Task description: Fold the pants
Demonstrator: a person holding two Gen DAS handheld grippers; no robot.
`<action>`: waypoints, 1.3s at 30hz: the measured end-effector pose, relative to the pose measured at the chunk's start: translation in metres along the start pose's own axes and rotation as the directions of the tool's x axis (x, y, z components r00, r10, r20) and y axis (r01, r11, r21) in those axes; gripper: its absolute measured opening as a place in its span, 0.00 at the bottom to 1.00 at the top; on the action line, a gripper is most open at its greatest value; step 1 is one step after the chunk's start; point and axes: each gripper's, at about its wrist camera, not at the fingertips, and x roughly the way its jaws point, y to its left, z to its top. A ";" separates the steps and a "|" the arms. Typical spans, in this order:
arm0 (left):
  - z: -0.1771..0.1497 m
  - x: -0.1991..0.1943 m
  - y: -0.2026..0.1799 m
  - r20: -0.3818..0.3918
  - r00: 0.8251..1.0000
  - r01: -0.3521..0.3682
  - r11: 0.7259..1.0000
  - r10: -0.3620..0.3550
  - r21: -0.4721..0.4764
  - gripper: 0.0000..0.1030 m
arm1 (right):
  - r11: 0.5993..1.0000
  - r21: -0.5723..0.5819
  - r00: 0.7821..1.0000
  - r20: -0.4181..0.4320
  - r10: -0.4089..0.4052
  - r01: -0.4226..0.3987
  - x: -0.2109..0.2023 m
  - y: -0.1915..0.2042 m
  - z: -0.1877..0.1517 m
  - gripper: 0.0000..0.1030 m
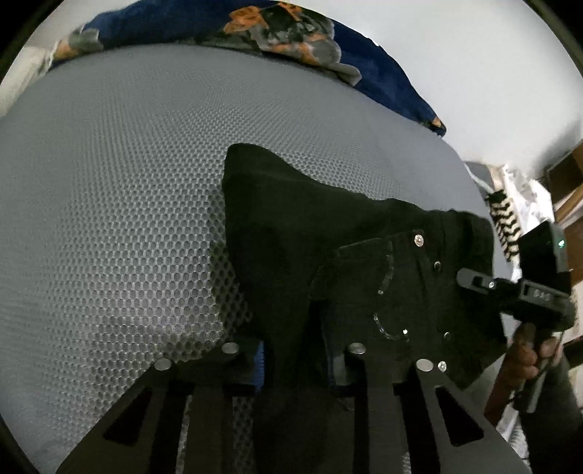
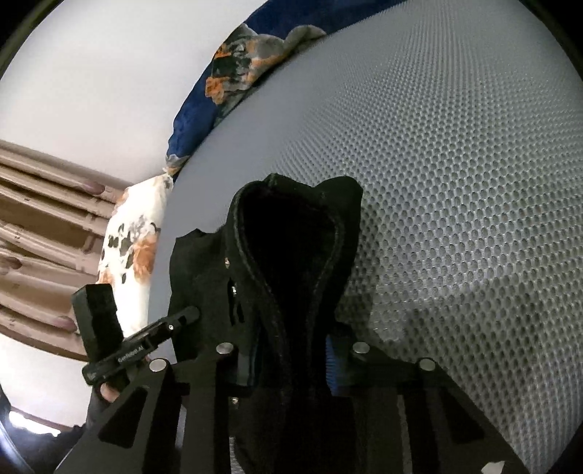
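Black pants (image 1: 328, 248) with metal rivets and a button hang over the grey mesh mattress (image 1: 127, 182), held up off it. My left gripper (image 1: 295, 361) is shut on the pants cloth at the waist. My right gripper (image 2: 291, 357) is shut on a bunched waistband fold of the pants (image 2: 288, 233). In the left wrist view the right gripper (image 1: 524, 288) shows at the right edge beside the pants. In the right wrist view the left gripper (image 2: 120, 339) shows at the lower left, next to the cloth.
A blue, orange and grey patterned blanket (image 1: 277, 29) lies along the far edge of the mattress (image 2: 455, 182). A white patterned pillow (image 2: 131, 251) sits off the mattress side. A white wall and brown wooden furniture (image 2: 43, 226) stand behind.
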 end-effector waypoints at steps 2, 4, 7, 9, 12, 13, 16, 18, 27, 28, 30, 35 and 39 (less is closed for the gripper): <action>0.000 -0.004 -0.002 0.002 1.000 -0.008 1.000 0.008 0.005 0.18 | 1.000 -0.004 1.000 0.010 -0.010 0.010 -0.002 0.008 0.000 0.22; 0.000 -0.009 -0.005 0.012 1.000 -0.015 1.000 0.014 0.017 0.15 | 1.000 -0.005 1.000 0.019 -0.017 0.017 -0.004 0.016 0.000 0.21; 0.001 -0.016 -0.007 0.020 1.000 -0.022 0.999 0.021 0.034 0.14 | 1.000 -0.010 0.999 0.025 -0.020 0.021 -0.002 0.029 0.002 0.20; 0.003 -0.022 -0.006 0.028 0.999 -0.020 0.999 0.019 0.035 0.14 | 1.000 -0.019 0.999 0.027 -0.020 0.021 0.000 0.037 0.004 0.20; 0.007 -0.028 -0.003 0.040 0.999 -0.022 0.999 0.021 0.036 0.14 | 1.000 -0.025 1.000 0.026 -0.015 0.015 0.004 0.043 0.010 0.20; 0.011 -0.030 -0.001 0.046 0.999 -0.027 0.999 0.026 0.036 0.14 | 1.000 -0.025 1.000 0.028 -0.010 0.011 0.006 0.046 0.014 0.20; 0.021 -0.036 0.007 0.061 0.998 -0.036 0.999 0.034 0.031 0.14 | 1.000 -0.031 1.000 0.028 -0.001 0.001 0.015 0.051 0.026 0.19; 0.032 -0.038 0.013 0.070 0.997 -0.047 0.999 0.045 0.028 0.14 | 0.999 -0.037 1.000 0.026 0.007 -0.006 0.022 0.054 0.036 0.19; 0.087 -0.031 0.044 0.094 0.991 -0.094 0.996 0.094 0.001 0.14 | 0.999 -0.047 1.000 0.004 0.019 -0.019 0.064 0.066 0.100 0.19; 0.096 -0.028 0.049 0.096 0.990 -0.101 0.995 0.101 -0.004 0.14 | 0.999 -0.049 1.000 0.001 0.018 -0.018 0.069 0.067 0.108 0.19; 0.107 -0.024 0.054 0.098 0.989 -0.107 0.994 0.107 -0.007 0.14 | 0.998 -0.061 1.000 -0.001 0.011 -0.012 0.076 0.070 0.121 0.19; 0.136 -0.013 0.069 0.111 0.986 -0.121 0.993 0.122 -0.015 0.14 | 0.997 -0.079 1.000 0.003 0.001 -0.001 0.091 0.076 0.151 0.19; 0.151 -0.002 0.079 0.117 0.984 -0.136 0.991 0.137 -0.018 0.14 | 0.994 -0.103 0.999 0.024 -0.044 0.046 0.104 0.077 0.166 0.20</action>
